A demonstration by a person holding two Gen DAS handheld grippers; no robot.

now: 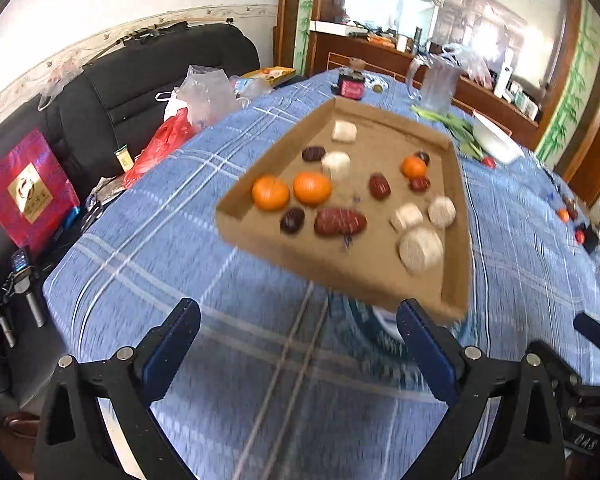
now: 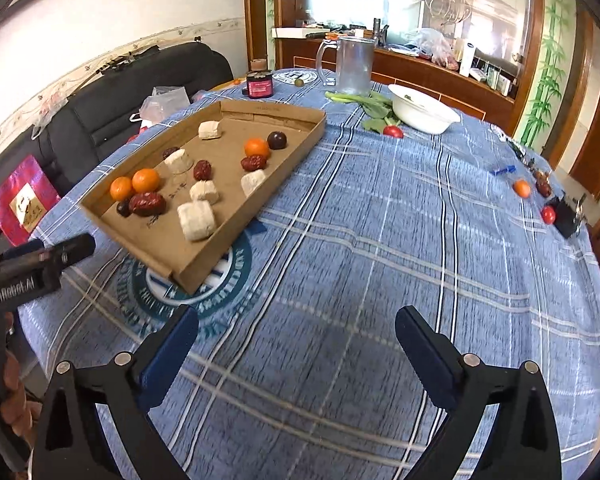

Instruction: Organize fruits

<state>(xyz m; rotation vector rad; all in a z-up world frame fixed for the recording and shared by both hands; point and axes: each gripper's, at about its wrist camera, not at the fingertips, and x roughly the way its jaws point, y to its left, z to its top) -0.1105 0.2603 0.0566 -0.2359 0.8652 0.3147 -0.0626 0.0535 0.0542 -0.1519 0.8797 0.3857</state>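
A shallow cardboard tray (image 1: 260, 236) (image 2: 300, 148) lies on the blue checked tablecloth. It holds three oranges (image 1: 312, 188) (image 2: 145, 180), several red dates (image 1: 340, 222) (image 2: 148, 204), dark plums (image 2: 277, 140) and several white cakes (image 1: 421, 249) (image 2: 196, 220). My left gripper (image 1: 298, 344) is open and empty, just short of the tray's near edge; it shows at the left edge of the right wrist view (image 2: 40, 264). My right gripper (image 2: 296, 346) is open and empty over bare cloth, right of the tray. Loose fruit lies at the far right: an orange (image 2: 522, 189), a date (image 2: 543, 188), a red tomato (image 2: 548, 215).
A white bowl (image 2: 424, 114), green leaves (image 2: 364, 100), a red tomato (image 2: 393, 131), a glass mug (image 2: 354, 66) and a dark jar (image 2: 259, 85) stand at the table's far side. A black sofa (image 1: 148, 80) with bags is at the left. A black box (image 2: 566, 216) sits at the right edge.
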